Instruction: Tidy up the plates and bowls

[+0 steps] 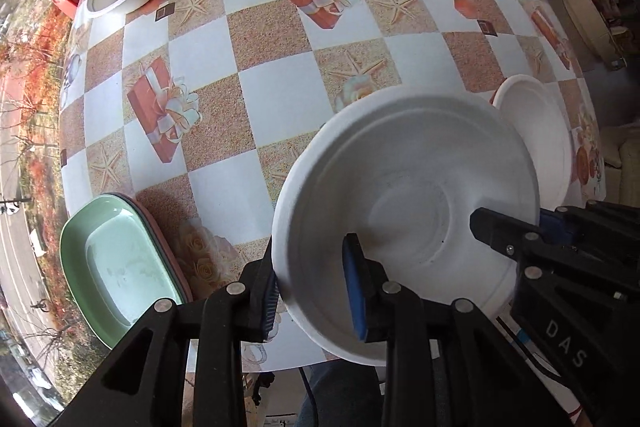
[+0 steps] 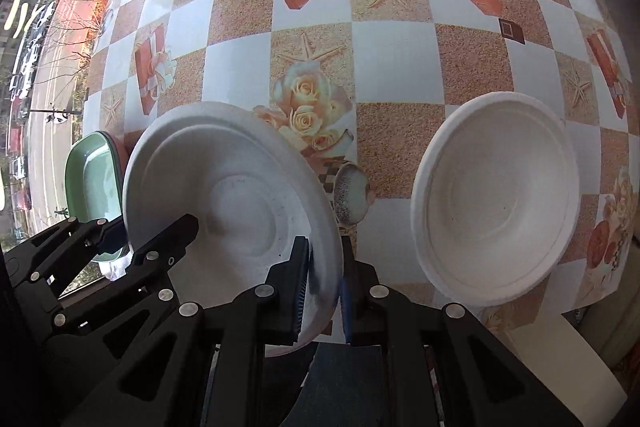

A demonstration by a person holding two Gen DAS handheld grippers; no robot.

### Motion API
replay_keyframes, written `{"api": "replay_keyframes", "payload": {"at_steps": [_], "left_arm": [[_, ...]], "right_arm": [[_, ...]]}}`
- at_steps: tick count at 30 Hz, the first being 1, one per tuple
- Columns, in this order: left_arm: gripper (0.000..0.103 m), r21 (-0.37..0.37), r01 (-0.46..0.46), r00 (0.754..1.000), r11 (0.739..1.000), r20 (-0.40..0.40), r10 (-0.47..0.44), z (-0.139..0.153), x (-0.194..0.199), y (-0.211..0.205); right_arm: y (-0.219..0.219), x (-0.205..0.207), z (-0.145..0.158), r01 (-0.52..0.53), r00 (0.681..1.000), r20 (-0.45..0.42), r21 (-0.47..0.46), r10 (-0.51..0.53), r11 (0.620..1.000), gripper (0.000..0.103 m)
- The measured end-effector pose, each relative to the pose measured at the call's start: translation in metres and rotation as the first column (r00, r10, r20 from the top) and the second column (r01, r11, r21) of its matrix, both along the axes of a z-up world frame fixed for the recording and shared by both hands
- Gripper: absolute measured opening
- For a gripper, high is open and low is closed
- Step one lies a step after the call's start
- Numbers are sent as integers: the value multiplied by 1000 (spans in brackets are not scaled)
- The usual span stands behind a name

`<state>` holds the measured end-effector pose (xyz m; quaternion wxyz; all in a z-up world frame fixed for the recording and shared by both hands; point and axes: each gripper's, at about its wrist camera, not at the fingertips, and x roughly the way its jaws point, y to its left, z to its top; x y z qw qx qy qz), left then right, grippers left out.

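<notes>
Both tongs straddle my lifted bowl's (image 1: pixel 404 227) rim: right tongs (image 2: pixel 324 291) clamped, left tongs (image 1: pixel 316 291) slackened. Next: nest it in the bowl on the desk (image 2: pixel 496 203), right of it.

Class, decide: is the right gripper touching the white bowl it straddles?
Touching. The right wrist view shows the right gripper with its pads pressed on both sides of the white bowl rim, no gap visible.

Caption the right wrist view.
Both grippers straddle opposite rims of a white paper bowl; second white bowl sits alongside.
</notes>
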<state>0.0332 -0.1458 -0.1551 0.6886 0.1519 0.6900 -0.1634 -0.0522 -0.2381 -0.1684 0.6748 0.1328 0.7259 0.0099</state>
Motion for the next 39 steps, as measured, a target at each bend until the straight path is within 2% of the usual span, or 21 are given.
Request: {"api": "replay_keyframes", "payload": {"at_steps": [6,9,13,22,24,26,27,28,33,34,35,37,39], "left_arm": [[31,-48,111,994,993,25,-110,19,6,-51],[31,-61,166,986,984,35,-164,25,-3,-86],[31,-72,227,974,971,34,-225,11,-28,-127],[32,-63,262,965,963,-4,-263,-8,-29,-165],[39,-68,255,966,964,-13,-257,-11,-28,-167],[56,-58,246,969,968,-18,-247,-13,-27,-165],[70,-52,238,971,970,-10,-239,-14,-26,-163],[77,-52,228,974,972,1,-229,-13,-24,-159],[80,-70,157,987,985,-9,-158,-8,-17,-132],[80,-71,141,990,988,-11,-142,-8,-16,-125],[80,-74,125,992,989,-15,-126,-7,-16,-118],[81,-83,90,995,992,-25,-92,-6,-18,-103],[81,-84,54,998,995,-33,-57,-6,-20,-88]], "right_arm": [[-60,-1,16,130,991,28,-22,-130,991,16],[-91,-1,24,198,980,35,-38,-196,979,16],[-121,-5,26,269,963,44,-60,-266,961,16],[-165,-11,15,341,940,29,-92,-340,936,16],[-169,-9,10,343,939,22,-97,-342,934,16],[-173,-8,7,348,937,16,-84,-348,934,16],[-173,-6,5,344,939,14,-88,-344,935,16],[-174,-5,4,338,941,11,-96,-338,936,16],[-182,-1,2,341,939,-8,-101,-343,935,16],[-183,0,1,345,937,-13,-104,-348,933,24],[-184,3,0,351,935,-14,-111,-354,930,55],[-186,4,8,359,933,20,-124,-359,925,89],[-186,7,13,352,936,33,-133,-351,926,89]]}}
